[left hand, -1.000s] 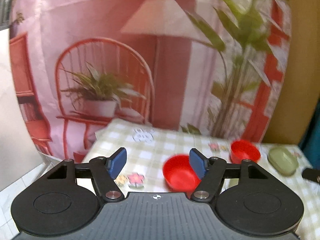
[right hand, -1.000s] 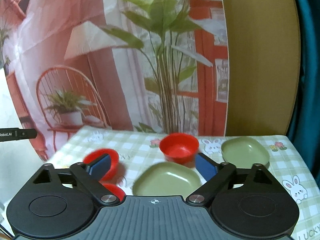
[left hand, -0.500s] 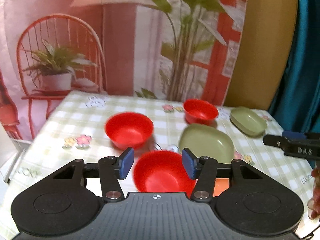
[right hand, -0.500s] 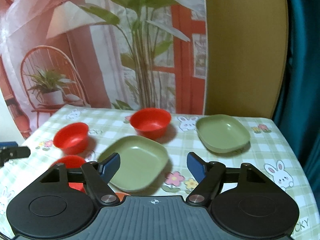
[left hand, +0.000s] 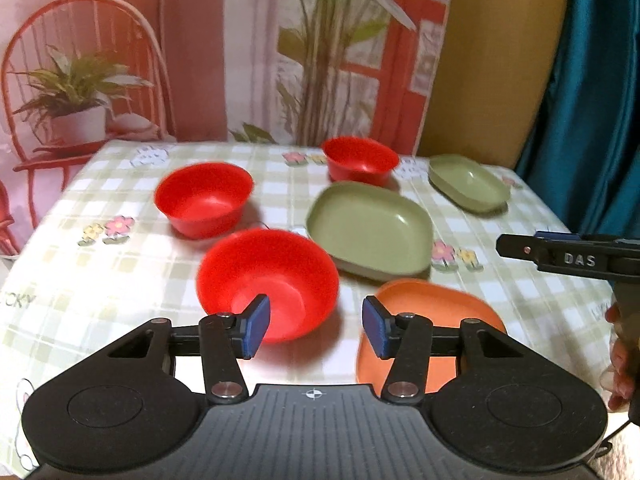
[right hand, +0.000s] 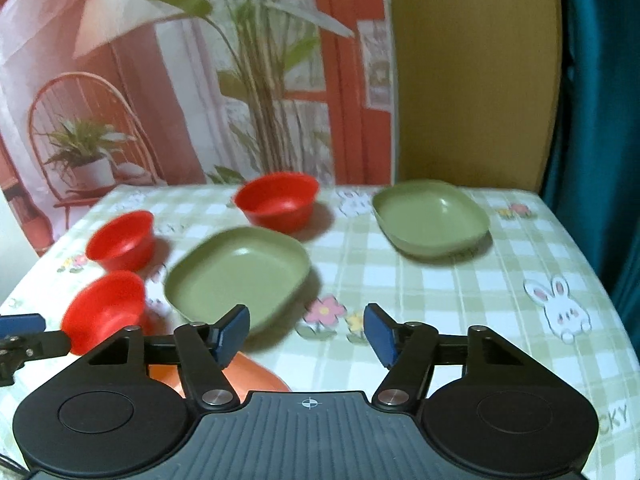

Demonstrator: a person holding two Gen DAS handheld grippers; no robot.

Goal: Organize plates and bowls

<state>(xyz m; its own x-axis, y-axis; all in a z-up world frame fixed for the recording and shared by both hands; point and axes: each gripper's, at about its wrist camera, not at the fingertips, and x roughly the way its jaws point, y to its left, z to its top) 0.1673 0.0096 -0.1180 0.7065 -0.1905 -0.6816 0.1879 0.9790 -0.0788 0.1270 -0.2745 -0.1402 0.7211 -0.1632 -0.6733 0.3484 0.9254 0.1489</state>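
- My left claw [left hand: 315,330] hangs low in its frame with its blue pads apart and nothing between them; the nearest red bowl [left hand: 267,282] sits just past the left pad.
- Left of centre in that view a second red bowl [left hand: 204,198] stands apart from the first, and a third red bowl [left hand: 360,159] sits at upper centre by the far edge of the checked tablecloth [left hand: 80,264].
- A green plate [left hand: 370,230] lies mid-frame, a second green plate [left hand: 469,182] at upper right, and an orange plate [left hand: 432,312] is partly hidden behind my right pad.
- At the right edge of that view my right claw [left hand: 560,254] pokes in sideways.
- In the right wrist view my right claw [right hand: 307,334] is also spread wide and empty, above flower prints on the cloth, the near green plate [right hand: 238,270] just past its left pad.
- Compared with half a second ago, both claws have come lower and closer to the table, and the orange plate has come into sight.
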